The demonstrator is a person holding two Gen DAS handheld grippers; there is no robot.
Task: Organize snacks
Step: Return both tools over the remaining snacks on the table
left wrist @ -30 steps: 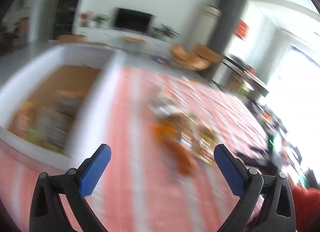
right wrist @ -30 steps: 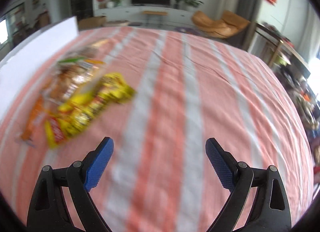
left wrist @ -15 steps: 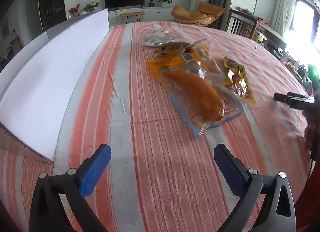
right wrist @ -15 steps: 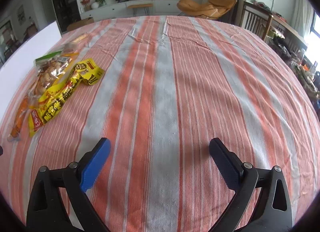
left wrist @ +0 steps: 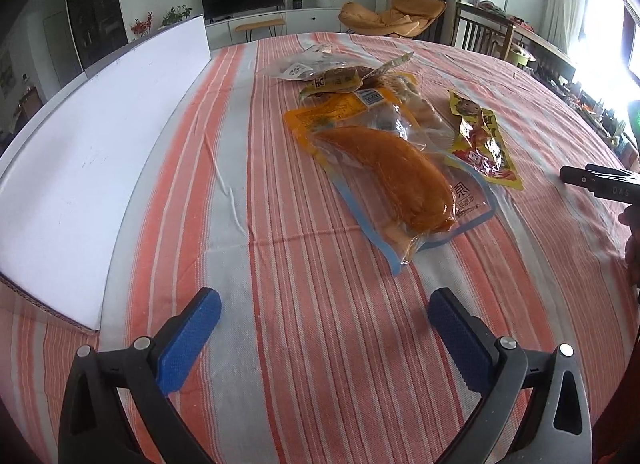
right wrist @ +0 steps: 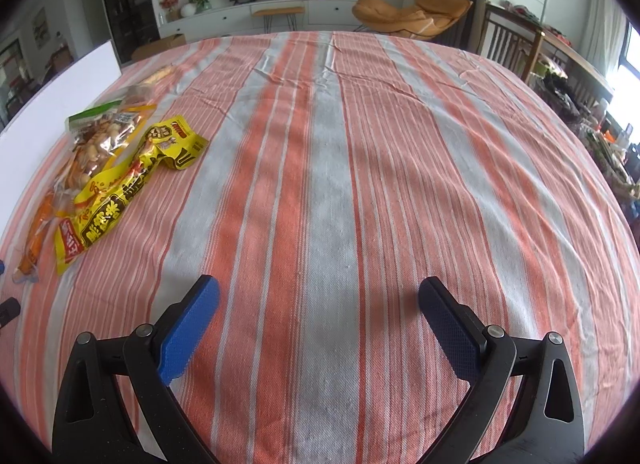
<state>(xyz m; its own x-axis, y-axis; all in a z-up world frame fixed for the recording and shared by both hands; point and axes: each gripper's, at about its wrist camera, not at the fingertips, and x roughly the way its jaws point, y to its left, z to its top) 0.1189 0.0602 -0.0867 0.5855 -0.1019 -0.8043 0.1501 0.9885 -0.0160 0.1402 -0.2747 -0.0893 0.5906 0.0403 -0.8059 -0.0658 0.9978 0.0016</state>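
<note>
A heap of snack packets lies on the striped tablecloth (left wrist: 328,344). In the left wrist view a clear bag with an orange sausage-like snack (left wrist: 392,180) lies nearest, a yellow packet (left wrist: 482,140) to its right, more bags (left wrist: 344,80) behind. My left gripper (left wrist: 324,324) is open and empty, just short of the orange bag. My right gripper (right wrist: 320,312) is open and empty over bare cloth. In the right wrist view the yellow packet (right wrist: 116,188) and a nut bag (right wrist: 100,136) lie far left.
A white-walled cardboard box (left wrist: 92,152) stands along the left of the table. The right gripper's tip (left wrist: 600,180) shows at the right edge of the left wrist view. Chairs, a TV unit and a side table stand beyond the table.
The left gripper swung from above the box down to the snack heap and settled closer to it. The right gripper turned slightly and steadied. Both stayed open.
</note>
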